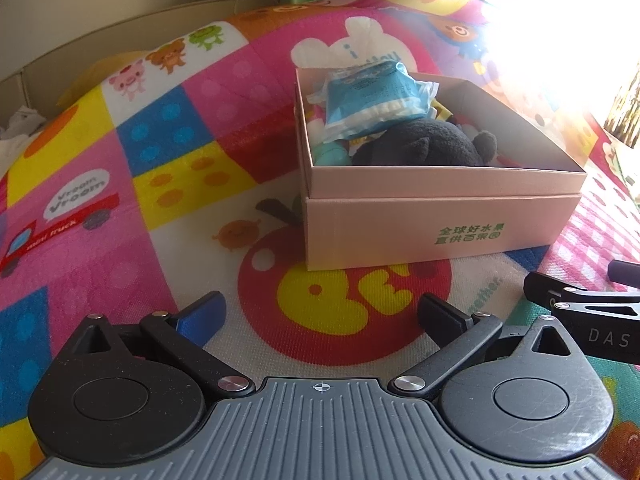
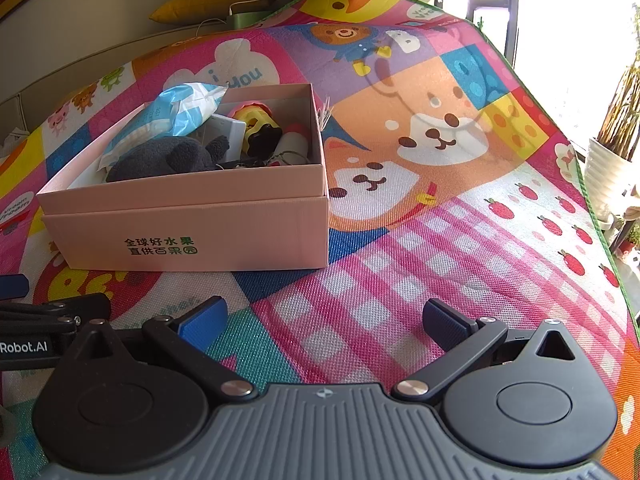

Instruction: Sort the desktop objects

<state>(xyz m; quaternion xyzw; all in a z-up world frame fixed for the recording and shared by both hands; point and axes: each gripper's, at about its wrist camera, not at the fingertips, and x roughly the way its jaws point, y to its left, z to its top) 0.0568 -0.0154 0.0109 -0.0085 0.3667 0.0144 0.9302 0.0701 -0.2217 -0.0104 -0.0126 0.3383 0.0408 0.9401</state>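
Note:
A pink cardboard box (image 1: 440, 232) (image 2: 192, 228) with green lettering stands on the colourful play mat. It holds a blue and white packet (image 1: 372, 96) (image 2: 176, 112), a dark grey plush toy (image 1: 424, 144) (image 2: 164, 156), a yellow and black toy (image 2: 260, 128) and other small items. My left gripper (image 1: 320, 316) hovers open over the mat just in front of the box, nothing between its fingers. My right gripper (image 2: 326, 320) is also open and empty, in front of and to the right of the box. Each gripper shows at the other view's edge.
The cartoon play mat (image 1: 140, 168) (image 2: 440, 200) covers the whole surface, with a green edge at the right. A yellow cushion (image 2: 212, 4) and a green charger lie behind it. A white planter (image 2: 604, 176) stands beyond the mat's right edge near a bright window.

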